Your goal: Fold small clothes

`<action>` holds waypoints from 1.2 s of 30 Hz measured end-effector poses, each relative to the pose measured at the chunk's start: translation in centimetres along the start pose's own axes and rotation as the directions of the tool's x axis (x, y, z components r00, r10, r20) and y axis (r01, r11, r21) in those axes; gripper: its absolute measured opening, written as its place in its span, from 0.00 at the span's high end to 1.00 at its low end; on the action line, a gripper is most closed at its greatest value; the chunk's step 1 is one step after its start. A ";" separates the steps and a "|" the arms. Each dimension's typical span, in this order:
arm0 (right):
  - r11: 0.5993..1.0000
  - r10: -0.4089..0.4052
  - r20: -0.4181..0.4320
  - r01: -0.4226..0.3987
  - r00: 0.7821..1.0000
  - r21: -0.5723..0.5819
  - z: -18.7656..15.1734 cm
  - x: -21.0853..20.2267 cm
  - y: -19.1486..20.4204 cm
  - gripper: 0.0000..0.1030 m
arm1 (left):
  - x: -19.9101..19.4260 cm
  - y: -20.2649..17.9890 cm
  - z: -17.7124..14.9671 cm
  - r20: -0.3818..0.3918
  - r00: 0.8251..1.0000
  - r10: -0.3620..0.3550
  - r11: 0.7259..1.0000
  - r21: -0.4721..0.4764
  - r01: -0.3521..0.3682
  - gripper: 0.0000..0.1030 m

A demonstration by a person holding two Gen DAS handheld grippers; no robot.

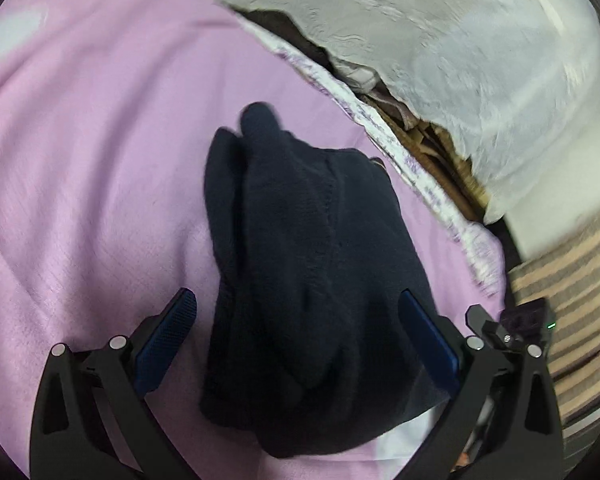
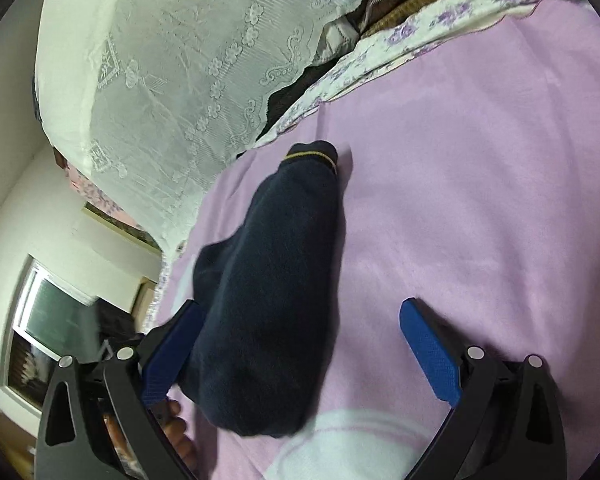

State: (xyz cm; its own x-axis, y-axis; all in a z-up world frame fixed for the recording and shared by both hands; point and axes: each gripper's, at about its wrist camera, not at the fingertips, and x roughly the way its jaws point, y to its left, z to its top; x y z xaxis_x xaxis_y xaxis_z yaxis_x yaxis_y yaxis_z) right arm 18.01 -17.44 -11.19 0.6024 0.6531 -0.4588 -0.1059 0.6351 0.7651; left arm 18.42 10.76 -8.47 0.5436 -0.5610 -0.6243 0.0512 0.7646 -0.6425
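Note:
A small dark navy knit garment (image 1: pixel 300 264) lies bunched on a pink blanket (image 1: pixel 80 160). In the right wrist view the garment (image 2: pixel 268 280) shows a cuff with a thin yellow stripe (image 2: pixel 312 156) at its far end. My left gripper (image 1: pixel 300 344) is open, its blue-padded fingers on either side of the garment's near part. My right gripper (image 2: pixel 300 352) is open too, over the garment's near end; the left finger (image 2: pixel 172 356) touches the cloth and the right finger (image 2: pixel 432 352) is over bare blanket (image 2: pixel 480 200).
A white lace cloth (image 2: pixel 172 72) drapes over things beyond the bed edge, with a floral sheet border (image 2: pixel 400 36) and a wicker basket (image 1: pixel 432 148) under it. A striped rug (image 1: pixel 572 300) lies at the right. A window (image 2: pixel 48 320) is at the left.

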 end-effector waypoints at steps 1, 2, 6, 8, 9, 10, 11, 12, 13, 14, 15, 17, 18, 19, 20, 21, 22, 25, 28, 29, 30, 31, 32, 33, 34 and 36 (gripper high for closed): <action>1.000 0.010 -0.006 -0.010 1.000 0.005 0.2 0.1 0.0 0.03 | 0.0 0.2 0.1 -0.001 1.000 -0.016 1.000 -0.010 0.016 0.05; 1.000 0.025 -0.014 -0.025 1.000 0.010 0.4 0.3 0.0 0.03 | 0.0 0.2 0.2 -0.001 1.000 -0.030 0.999 -0.012 0.030 0.05; 0.998 0.065 -0.047 -0.064 0.997 0.027 1.2 1.2 0.2 0.03 | 0.6 -0.2 0.4 -0.018 0.999 -0.041 0.999 0.009 0.042 0.05; 0.996 0.084 -0.075 -0.081 0.994 0.035 1.7 2.0 0.3 0.03 | 1.0 -0.6 0.4 -0.037 0.998 -0.047 0.998 0.029 0.048 0.05; 0.996 0.083 -0.087 -0.080 0.993 0.039 1.9 2.3 0.3 0.03 | 1.2 -0.8 0.4 -0.051 0.997 -0.056 0.998 0.037 0.058 0.04; 0.996 0.076 -0.098 -0.072 0.992 0.043 2.1 2.7 0.3 0.03 | 1.3 -0.9 0.4 -0.059 0.997 -0.051 0.998 0.044 0.054 0.05; 0.997 0.072 -0.105 -0.068 0.992 0.044 2.3 3.0 0.4 0.03 | 1.5 -1.0 0.4 -0.063 0.997 -0.051 0.997 0.047 0.054 0.05; 0.997 0.069 -0.112 -0.064 0.991 0.041 2.5 3.3 0.5 0.03 | 1.6 -0.9 0.5 -0.070 0.996 -0.055 0.997 0.046 0.058 0.04; 0.998 0.063 -0.123 -0.059 0.990 0.035 2.7 3.7 0.6 0.03 | 1.8 -0.8 0.6 -0.078 0.995 -0.063 0.997 0.041 0.067 0.04; 0.998 0.055 -0.130 -0.051 0.990 0.029 2.9 4.0 0.7 0.03 | 1.9 -0.7 0.8 -0.088 0.993 -0.077 0.996 0.032 0.080 0.04; 0.999 0.043 -0.135 -0.041 0.990 0.022 3.0 4.3 0.8 0.03 | 2.1 -0.5 1.0 -0.098 0.991 -0.090 0.995 0.024 0.093 0.04; 1.000 0.015 -0.140 -0.017 0.990 -0.010 3.3 5.0 1.3 0.03 | 2.7 -0.2 1.3 -0.118 0.988 -0.103 0.994 0.022 0.106 0.05; 1.000 0.001 -0.140 -0.005 0.990 -0.031 3.5 5.4 1.6 0.03 | 3.0 -0.1 1.4 -0.123 0.987 -0.099 0.994 0.029 0.103 0.05; 0.998 -0.021 -0.136 0.013 0.990 -0.061 3.6 6.1 2.0 0.03 | 3.3 -0.2 1.5 -0.124 0.988 -0.090 0.994 0.044 0.096 0.05; 0.996 -0.036 -0.132 0.026 0.991 -0.083 3.7 6.5 2.2 0.03 | 3.6 -0.6 1.5 -0.121 0.990 -0.071 0.994 0.072 0.080 0.05; 0.994 -0.051 -0.126 0.038 0.991 -0.102 3.7 6.9 2.4 0.03 | 3.8 -0.9 1.5 -0.116 0.992 -0.052 0.993 0.100 0.064 0.04; 0.990 -0.070 -0.115 0.055 0.991 -0.129 3.8 7.3 2.7 0.03 | 4.0 -1.2 1.4 -0.110 0.993 -0.040 0.992 0.117 0.053 0.04; 0.983 -0.094 -0.100 0.076 0.991 -0.170 3.6 8.1 3.2 0.03 | 4.3 -1.2 1.5 -0.097 0.994 -0.039 0.991 0.127 0.052 0.04; 0.979 -0.102 -0.097 0.082 0.990 -0.187 3.6 8.5 3.4 0.03 | 4.6 -1.5 1.5 -0.080 0.996 -0.027 0.989 0.146 0.039 0.04; 0.977 -0.106 -0.102 0.084 0.989 -0.198 3.6 8.7 3.4 0.03 | 4.6 -1.6 1.4 -0.074 0.997 -0.023 0.988 0.150 0.034 0.04; 0.974 -0.105 -0.118 0.078 0.987 -0.214 3.5 8.9 3.7 0.03 | 4.5 -1.6 1.4 -0.071 0.997 -0.025 0.988 0.149 0.035 0.04; 0.972 -0.095 -0.133 0.063 0.987 -0.226 3.4 9.1 3.8 0.03 | 4.5 -1.5 1.4 -0.069 0.997 -0.028 0.988 0.148 0.038 0.04; 0.971 -0.074 -0.145 0.038 0.987 -0.234 3.2 9.1 4.1 0.03 | 4.4 -1.6 1.3 -0.068 0.997 -0.030 0.988 0.150 0.040 0.04; 0.971 -0.070 -0.143 0.035 0.987 -0.235 3.1 9.1 4.1 0.03 | 4.4 -1.6 1.2 -0.064 0.997 -0.032 0.987 0.155 0.041 0.05; 0.972 -0.060 -0.134 0.028 0.989 -0.232 3.0 8.8 4.0 0.05 | 4.3 -1.7 1.1 -0.059 0.998 -0.033 0.986 0.160 0.042 0.06; 0.973 -0.059 -0.110 0.032 0.992 -0.228 2.9 8.4 4.0 0.14 | 4.1 -1.9 1.0 -0.046 0.998 -0.037 0.984 0.172 0.044 0.10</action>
State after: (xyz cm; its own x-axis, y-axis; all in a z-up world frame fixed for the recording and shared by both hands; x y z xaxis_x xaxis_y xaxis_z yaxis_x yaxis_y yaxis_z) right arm 24.93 -10.63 -10.71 0.5168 0.6563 -0.5497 -0.2643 0.7331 0.6267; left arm 21.35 7.30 -9.36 0.5018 -0.6030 -0.6201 0.2184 0.7821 -0.5837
